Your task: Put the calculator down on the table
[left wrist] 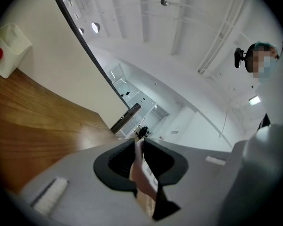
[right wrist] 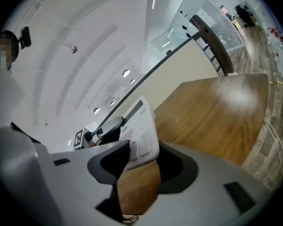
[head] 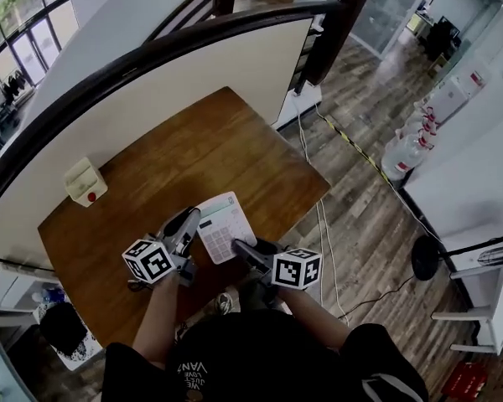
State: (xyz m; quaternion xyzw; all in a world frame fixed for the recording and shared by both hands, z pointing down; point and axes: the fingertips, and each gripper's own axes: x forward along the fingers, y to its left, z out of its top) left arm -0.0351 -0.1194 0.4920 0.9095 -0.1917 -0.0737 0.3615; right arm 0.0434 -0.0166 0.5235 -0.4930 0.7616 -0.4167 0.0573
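Both the left gripper [head: 187, 221] and right gripper [head: 240, 248] pinch the flat white calculator [head: 220, 224], so lower it level onto the brown wooden table [head: 193, 145] before letting go.

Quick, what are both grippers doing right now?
Left gripper: closed on the calculator edge.
Right gripper: closed on the calculator corner.
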